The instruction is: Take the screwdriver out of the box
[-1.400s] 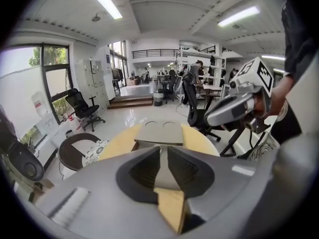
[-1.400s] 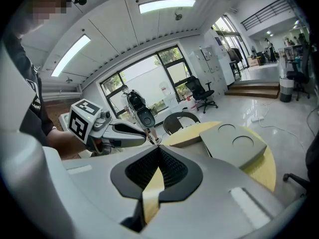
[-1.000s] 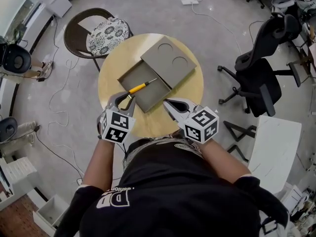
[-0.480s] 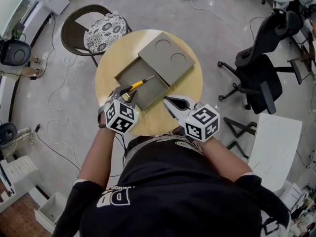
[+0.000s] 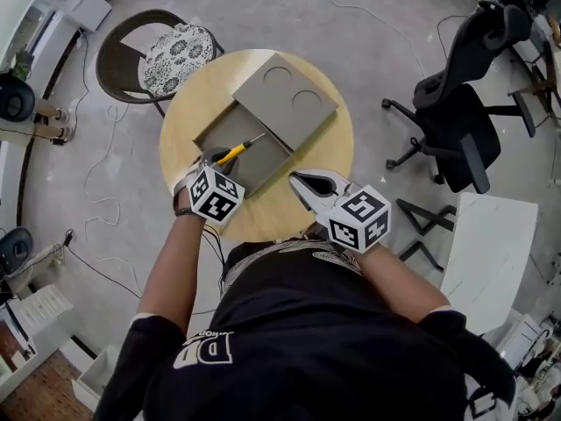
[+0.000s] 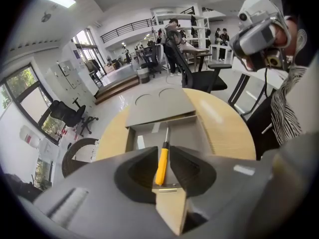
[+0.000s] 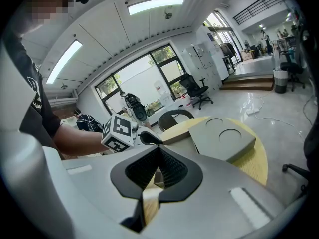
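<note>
Grey floor (image 5: 386, 24), office chair (image 5: 460, 121), probably windows (image 7: 142, 81)

One screwdriver (image 5: 237, 153), one box (image 5: 216, 130), one lid (image 5: 285, 102), one table (image 5: 326, 160); tongs two: left tongs (image 5: 211, 158), right tongs (image 5: 298, 181).

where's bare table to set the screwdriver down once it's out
Roomiest: the bare wood at the right of the table, between lid, box and right gripper. A thinner strip runs along the left rim beside the box. Centre and far side are filled by box and lid; the left gripper, on the screwdriver, crowds the near left.
</note>
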Demonstrator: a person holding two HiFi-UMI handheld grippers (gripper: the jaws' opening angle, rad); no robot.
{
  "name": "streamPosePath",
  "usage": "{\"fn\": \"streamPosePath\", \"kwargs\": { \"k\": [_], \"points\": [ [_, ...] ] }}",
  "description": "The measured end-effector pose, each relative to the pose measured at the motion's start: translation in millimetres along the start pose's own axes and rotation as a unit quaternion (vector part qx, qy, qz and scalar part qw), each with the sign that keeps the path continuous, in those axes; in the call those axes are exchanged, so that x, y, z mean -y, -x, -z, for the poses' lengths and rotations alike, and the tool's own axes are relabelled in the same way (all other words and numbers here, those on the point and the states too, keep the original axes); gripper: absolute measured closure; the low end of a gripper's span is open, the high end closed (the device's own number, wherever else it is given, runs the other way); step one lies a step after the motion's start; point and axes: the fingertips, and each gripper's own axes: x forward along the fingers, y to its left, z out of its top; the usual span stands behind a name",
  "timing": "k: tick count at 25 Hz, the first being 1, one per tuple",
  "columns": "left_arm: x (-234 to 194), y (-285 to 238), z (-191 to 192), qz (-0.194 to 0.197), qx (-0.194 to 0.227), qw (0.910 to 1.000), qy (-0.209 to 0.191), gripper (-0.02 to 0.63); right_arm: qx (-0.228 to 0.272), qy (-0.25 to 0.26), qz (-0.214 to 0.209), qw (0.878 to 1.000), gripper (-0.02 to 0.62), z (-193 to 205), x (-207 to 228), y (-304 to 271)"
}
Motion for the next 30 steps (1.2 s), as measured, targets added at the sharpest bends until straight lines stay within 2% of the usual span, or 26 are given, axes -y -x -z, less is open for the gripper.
{"fn": "streamPosePath", "kwargs": {
  "k": [16, 30],
  "points": [
    [-2, -56, 11, 0.037, -0.057, 0.9972, -0.030, 0.468, -0.010, -0.031, 0.014, 0.999, 0.598, 15, 22, 6],
    [5, -91, 25, 0.064, -0.101, 0.9901, -0.072, 0.465, -0.015, -0.044, 0.028, 0.999, 0.598, 24, 39, 12]
  ]
}}
